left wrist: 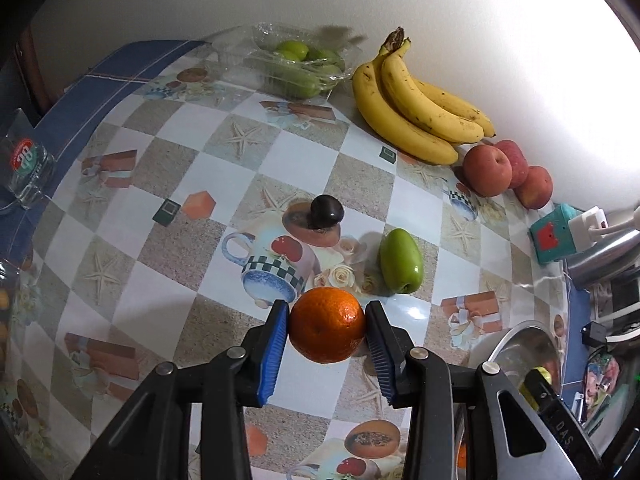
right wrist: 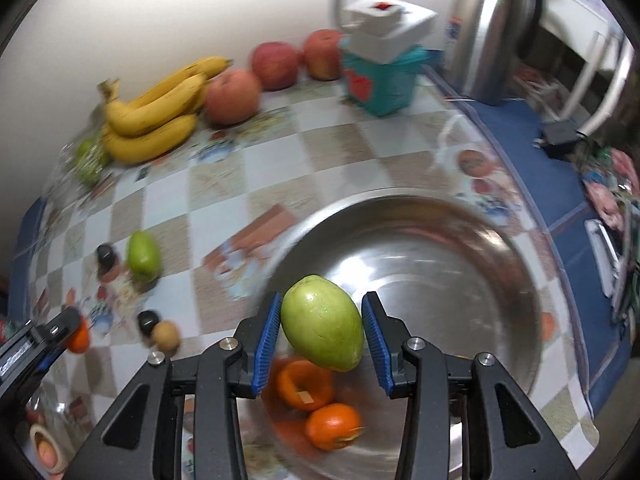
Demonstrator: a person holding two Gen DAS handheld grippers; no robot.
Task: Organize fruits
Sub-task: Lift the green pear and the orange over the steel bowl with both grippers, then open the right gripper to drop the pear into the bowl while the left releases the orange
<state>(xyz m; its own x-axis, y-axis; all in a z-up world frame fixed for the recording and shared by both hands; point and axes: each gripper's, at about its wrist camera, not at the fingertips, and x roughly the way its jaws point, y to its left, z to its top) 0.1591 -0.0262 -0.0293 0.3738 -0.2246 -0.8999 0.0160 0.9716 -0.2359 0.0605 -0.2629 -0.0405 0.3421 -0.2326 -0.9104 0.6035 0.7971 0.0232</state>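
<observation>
My left gripper is shut on an orange mandarin, held above the patterned tablecloth. Beyond it lie a green fruit and a dark plum. My right gripper is shut on a green oval fruit, held over the steel bowl. Two oranges lie in the bowl under the fingers. The left gripper with its mandarin shows at the left edge of the right wrist view. Nearby on the cloth lie another green fruit, two dark plums and a small brown fruit.
Bananas and red apples line the wall, beside a clear plastic box of green fruits. A teal box and a steel kettle stand at the back right. A glass is at the left.
</observation>
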